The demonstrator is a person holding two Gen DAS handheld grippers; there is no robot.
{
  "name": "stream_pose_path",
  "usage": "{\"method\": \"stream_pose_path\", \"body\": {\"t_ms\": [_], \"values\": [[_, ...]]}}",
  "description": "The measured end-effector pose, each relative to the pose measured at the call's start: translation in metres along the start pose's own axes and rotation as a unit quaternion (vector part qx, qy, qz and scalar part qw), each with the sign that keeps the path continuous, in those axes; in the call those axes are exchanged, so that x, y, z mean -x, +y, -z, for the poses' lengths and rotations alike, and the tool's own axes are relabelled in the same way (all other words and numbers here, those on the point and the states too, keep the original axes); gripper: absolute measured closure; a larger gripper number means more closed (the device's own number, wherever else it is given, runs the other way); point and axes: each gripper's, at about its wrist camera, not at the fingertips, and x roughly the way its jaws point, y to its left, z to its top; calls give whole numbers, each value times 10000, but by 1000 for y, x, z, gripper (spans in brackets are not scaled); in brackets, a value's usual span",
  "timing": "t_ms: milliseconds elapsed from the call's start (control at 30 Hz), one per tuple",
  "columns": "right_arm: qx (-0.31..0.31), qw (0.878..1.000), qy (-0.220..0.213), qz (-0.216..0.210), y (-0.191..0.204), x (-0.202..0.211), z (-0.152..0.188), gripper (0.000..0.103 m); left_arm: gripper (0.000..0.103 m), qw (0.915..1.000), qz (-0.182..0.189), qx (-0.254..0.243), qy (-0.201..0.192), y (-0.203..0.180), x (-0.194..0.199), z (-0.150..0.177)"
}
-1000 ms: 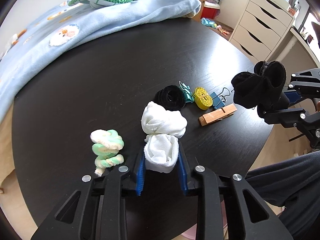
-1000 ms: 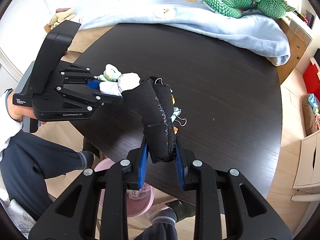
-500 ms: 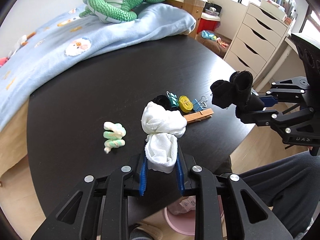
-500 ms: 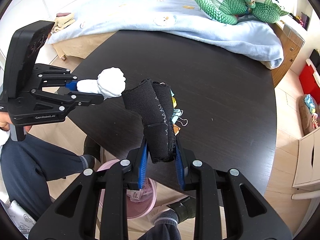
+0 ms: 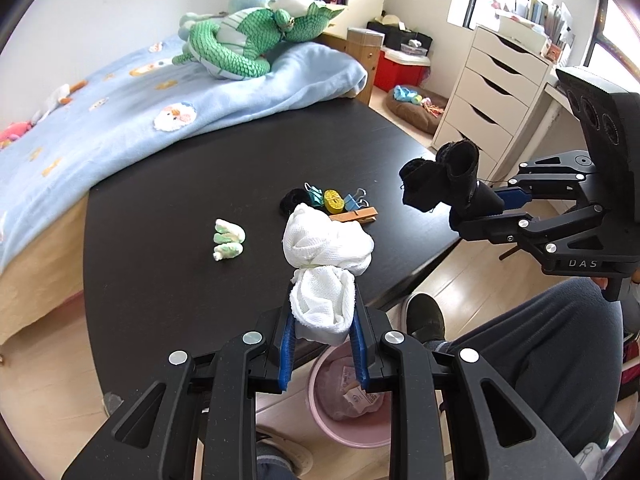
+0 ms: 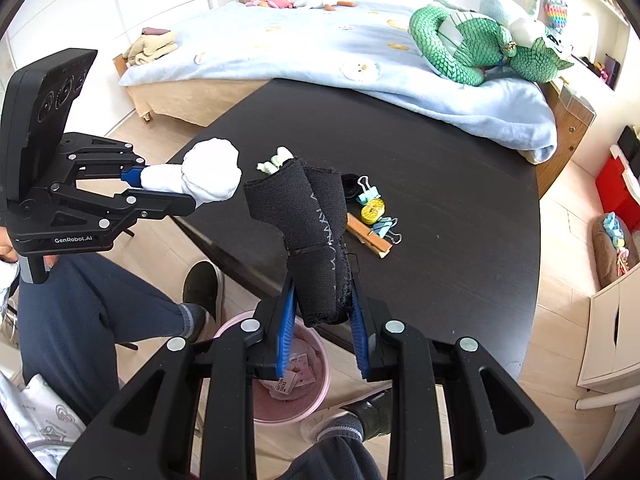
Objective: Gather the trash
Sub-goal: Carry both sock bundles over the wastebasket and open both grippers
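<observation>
My left gripper [image 5: 322, 344] is shut on a balled white sock [image 5: 326, 256], held above the table's near edge; it also shows in the right wrist view [image 6: 208, 178]. My right gripper [image 6: 322, 336] is shut on a rolled black sock [image 6: 312, 236], held off the table's edge; it also shows in the left wrist view [image 5: 440, 180]. A pink bin [image 5: 320, 396] with paper trash stands on the floor below both grippers, also in the right wrist view [image 6: 312, 396]. A green-and-white sock ball [image 5: 228, 238] lies on the black table [image 5: 180, 200].
On the table lie a black roll [image 5: 290, 202], binder clips [image 5: 314, 194], a yellow tape roll [image 5: 334, 201] and a wooden clothespin [image 5: 358, 215]. A bed with a blue blanket [image 5: 140, 104] borders the table. A white drawer unit [image 5: 492, 84] stands at right. The person's legs [image 5: 532, 344] are beside the bin.
Both grippers have pulled back and up from the table with their socks. The pink bin has come into view beneath them.
</observation>
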Motion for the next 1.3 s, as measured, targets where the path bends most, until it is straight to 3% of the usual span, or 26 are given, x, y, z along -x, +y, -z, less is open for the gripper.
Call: {"method": "stream_pose_path", "body": {"t_ms": [567,867,900,933,1000,1067,1233,1300], "values": [[428,9981,215,-385,66,13,44,78,80,9995,-31,246,-211,-9,49,57],[476,9963,271,-655,76,12,45,72,80,9992,33,255,-307,-6,59,60],[464,9964,276,-649,76,11,45,67,80,9992,44,252,-316,-6,60,59],[433,9965,283,-654,76,10,46,55,80,9992,49,238,-320,-6,60,59],[337,9971,254,-633,75,10,46,39,80,9992,64,223,-313,-7,59,58],[263,9971,247,-665,72,10,47,37,80,9993,74,208,-295,-9,58,59],[43,9977,110,-675,64,15,48,14,80,9995,140,168,-220,-12,55,60],[-86,9977,53,-676,60,16,47,9,80,9996,183,142,-184,-14,53,60]]}}
